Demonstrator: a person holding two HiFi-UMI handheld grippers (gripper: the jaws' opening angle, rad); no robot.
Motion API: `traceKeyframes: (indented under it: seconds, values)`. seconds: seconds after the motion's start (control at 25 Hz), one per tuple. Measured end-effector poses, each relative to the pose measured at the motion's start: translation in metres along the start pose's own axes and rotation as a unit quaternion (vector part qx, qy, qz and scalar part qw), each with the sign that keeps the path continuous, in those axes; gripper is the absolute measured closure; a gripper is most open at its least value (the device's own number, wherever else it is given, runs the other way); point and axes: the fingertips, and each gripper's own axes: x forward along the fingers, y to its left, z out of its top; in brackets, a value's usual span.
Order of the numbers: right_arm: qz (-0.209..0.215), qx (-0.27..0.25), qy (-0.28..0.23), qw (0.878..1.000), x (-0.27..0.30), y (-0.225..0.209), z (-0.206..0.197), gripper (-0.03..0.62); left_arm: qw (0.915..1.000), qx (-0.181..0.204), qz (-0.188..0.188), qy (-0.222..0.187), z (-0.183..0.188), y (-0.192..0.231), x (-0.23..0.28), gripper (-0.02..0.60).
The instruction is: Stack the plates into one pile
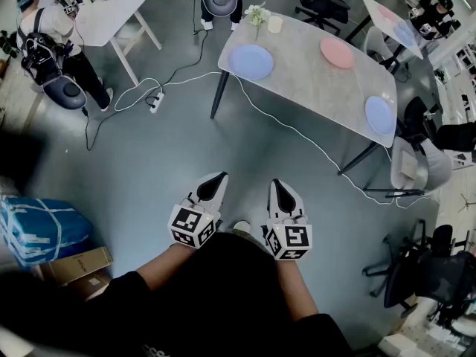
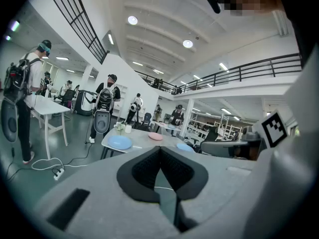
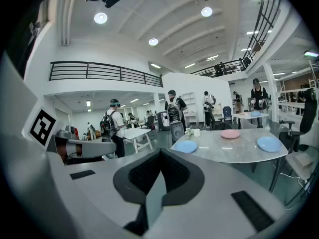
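Three plates lie apart on a grey marble table: a blue plate at its near-left corner, a pink plate at the far side and a second blue plate at the right end. Both gripper views show them too: blue plate, pink plate, second blue plate; blue plate, pink plate, second blue plate. My left gripper and right gripper hang over the floor well short of the table, both shut and empty.
A small vase of flowers and a white cup stand on the table's far-left corner. White cables trail over the floor by the table legs. Office chairs stand at the right. A person stands by a white table at left.
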Motion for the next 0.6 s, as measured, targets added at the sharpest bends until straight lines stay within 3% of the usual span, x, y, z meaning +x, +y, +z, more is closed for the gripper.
traceKeyframes:
  seconds: [0.16,0.6]
  values:
    - [0.015,-0.003,-0.014,1.0,0.002,0.016,0.004,0.583,0.9994,0.029,0.005,-0.018,0.012,0.01,-0.014,0.566]
    - [0.057,0.009,-0.024,0.998,-0.005,0.018,-0.009,0.582,0.9973,0.01,0.062,-0.038,0.006,0.028,-0.027,0.566]
